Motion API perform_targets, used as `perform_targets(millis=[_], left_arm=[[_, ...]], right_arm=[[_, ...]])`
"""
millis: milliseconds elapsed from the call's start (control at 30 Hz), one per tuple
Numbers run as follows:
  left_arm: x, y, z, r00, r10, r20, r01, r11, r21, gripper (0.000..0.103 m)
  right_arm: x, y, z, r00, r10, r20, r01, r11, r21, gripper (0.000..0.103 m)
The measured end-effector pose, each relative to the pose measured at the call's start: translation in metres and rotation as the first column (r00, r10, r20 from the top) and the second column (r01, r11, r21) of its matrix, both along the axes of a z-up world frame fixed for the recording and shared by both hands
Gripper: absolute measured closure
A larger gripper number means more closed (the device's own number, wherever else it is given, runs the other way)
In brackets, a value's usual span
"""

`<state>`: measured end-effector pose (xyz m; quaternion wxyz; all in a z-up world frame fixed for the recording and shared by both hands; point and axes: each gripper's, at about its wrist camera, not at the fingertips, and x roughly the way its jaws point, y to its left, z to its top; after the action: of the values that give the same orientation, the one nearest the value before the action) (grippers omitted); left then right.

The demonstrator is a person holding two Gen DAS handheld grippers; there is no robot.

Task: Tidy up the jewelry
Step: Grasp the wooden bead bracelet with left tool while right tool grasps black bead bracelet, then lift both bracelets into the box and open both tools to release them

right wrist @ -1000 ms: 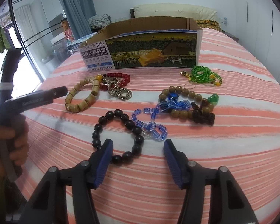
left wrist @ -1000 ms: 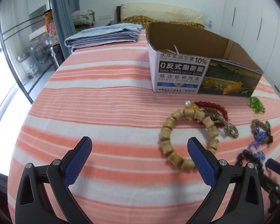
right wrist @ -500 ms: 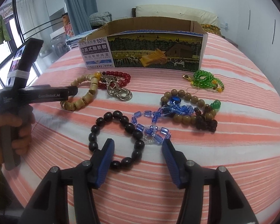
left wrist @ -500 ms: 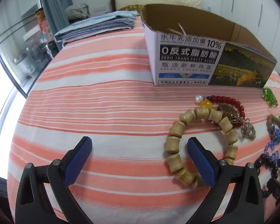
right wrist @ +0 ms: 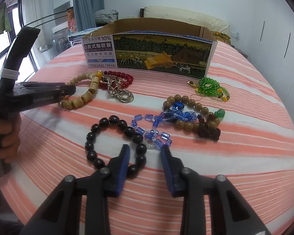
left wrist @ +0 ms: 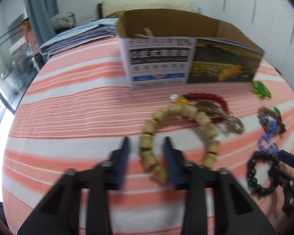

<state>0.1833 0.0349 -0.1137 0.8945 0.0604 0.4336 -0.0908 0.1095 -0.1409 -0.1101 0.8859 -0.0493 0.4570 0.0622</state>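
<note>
Straddling the near-left arc of the wooden barrel-bead bracelet (left wrist: pixel 178 135), the left gripper (left wrist: pixel 146 142) has its blue pads set narrowly either side of the beads, not yet pinching them. The right gripper (right wrist: pixel 145 149) likewise stands parted around the near-right beads of the black bead bracelet (right wrist: pixel 115 143). Both bracelets lie on the striped bedsheet (right wrist: pixel 235 156), near the open cardboard box (right wrist: pixel 156 52).

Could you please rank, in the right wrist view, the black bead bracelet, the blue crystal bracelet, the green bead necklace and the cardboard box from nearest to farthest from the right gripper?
From the right gripper:
1. Black bead bracelet, between its fingers and to the left.
2. Blue crystal bracelet, just ahead.
3. Green bead necklace, far right.
4. Cardboard box, at the back.
</note>
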Motion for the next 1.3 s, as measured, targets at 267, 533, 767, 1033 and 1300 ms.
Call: perform_targets(millis=[267,533,767,1033,1300], left_arm=[[-0.034,-0.006,0.001,1.0,-0.004,-0.014,0.003,1.0,-0.016,0.089],[-0.07,-0.008,0.004,0.998,0.001,-0.066,-0.007,0.996,-0.093,0.089],[-0.086,-0.013,0.005,0.998,0.005,-0.061,-0.01,0.997,-0.08,0.064],[-0.085,-0.012,0.002,0.999,0.021,-0.05,-0.021,1.0,0.0,0.056],[-0.086,-0.017,0.009,0.998,-0.02,-0.058,0.016,0.998,-0.063,0.09]], right_arm=[[-0.011,-0.017,0.003,1.0,-0.004,-0.005,0.004,1.0,-0.012,0.088],[-0.027,-0.059,0.006,0.997,-0.072,-0.01,0.072,0.997,-0.023,0.088],[-0.031,-0.072,0.007,0.998,-0.056,-0.012,0.056,0.998,0.034,0.085],[-0.025,-0.062,0.004,1.0,-0.023,-0.002,0.023,0.999,-0.025,0.078],[-0.023,-0.064,0.026,1.0,-0.021,0.005,0.02,0.999,0.03,0.091]])
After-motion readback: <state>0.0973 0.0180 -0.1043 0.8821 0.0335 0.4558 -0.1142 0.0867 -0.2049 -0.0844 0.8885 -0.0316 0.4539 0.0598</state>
